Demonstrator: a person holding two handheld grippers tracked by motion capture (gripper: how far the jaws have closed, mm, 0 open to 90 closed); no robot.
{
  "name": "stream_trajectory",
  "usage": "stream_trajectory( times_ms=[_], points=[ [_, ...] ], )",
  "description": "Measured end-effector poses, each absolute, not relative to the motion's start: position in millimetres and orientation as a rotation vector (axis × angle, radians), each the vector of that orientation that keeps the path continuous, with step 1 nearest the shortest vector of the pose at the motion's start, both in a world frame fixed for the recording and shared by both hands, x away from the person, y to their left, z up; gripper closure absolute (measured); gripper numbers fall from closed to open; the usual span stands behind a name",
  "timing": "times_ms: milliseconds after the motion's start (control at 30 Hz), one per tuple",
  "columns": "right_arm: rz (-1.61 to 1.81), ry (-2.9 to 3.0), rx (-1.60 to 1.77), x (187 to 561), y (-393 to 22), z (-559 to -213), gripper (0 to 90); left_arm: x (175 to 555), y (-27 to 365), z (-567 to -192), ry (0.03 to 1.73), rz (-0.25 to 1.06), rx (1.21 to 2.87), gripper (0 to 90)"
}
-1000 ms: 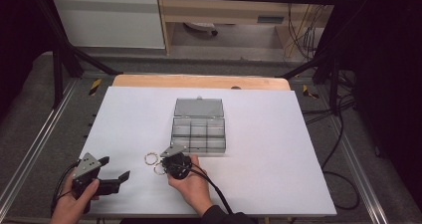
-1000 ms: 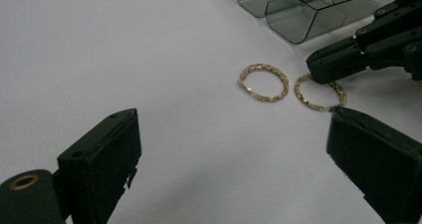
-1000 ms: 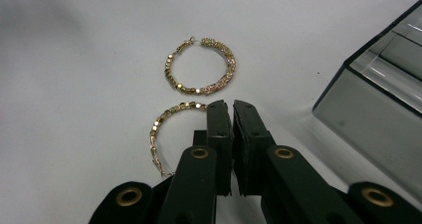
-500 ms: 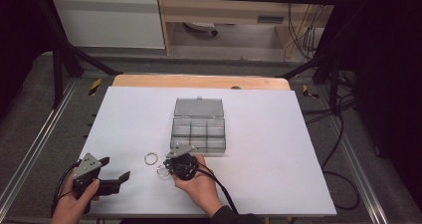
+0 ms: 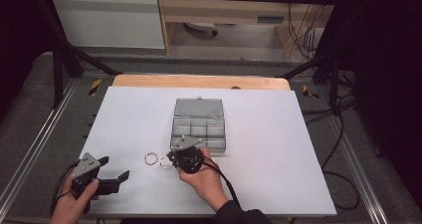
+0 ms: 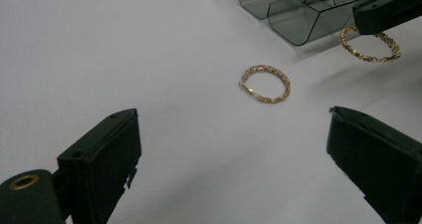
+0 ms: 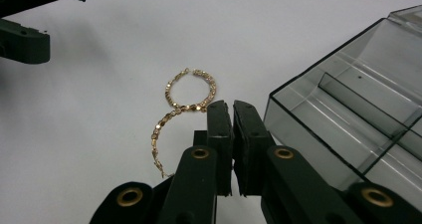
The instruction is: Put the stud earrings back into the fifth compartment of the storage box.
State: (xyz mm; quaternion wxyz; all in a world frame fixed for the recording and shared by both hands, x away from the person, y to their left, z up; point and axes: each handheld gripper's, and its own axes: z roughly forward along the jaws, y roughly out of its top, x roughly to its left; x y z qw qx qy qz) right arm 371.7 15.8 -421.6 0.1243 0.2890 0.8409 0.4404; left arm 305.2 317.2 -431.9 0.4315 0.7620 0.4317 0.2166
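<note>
Right hand-held gripper pinching one gold hoop at its rim, jaws clamped together, hoop hanging off the tabletop just beside the clear box. Second hoop lying flat ahead of the left hand-held gripper, jaws standing wide apart

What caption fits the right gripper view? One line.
Right gripper shut on a gold hoop earring, second hoop lying beyond.
</note>
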Motion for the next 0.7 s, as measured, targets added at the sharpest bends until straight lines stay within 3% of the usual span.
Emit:
stream_trajectory(
  times_ms=[700],
  points=[
    [1.322,2.364,0.852,381.9,-3.0,-400.0,87.1,305.5,320.7,-431.9,1.088,0.542,1.893,7.2]
  ],
)
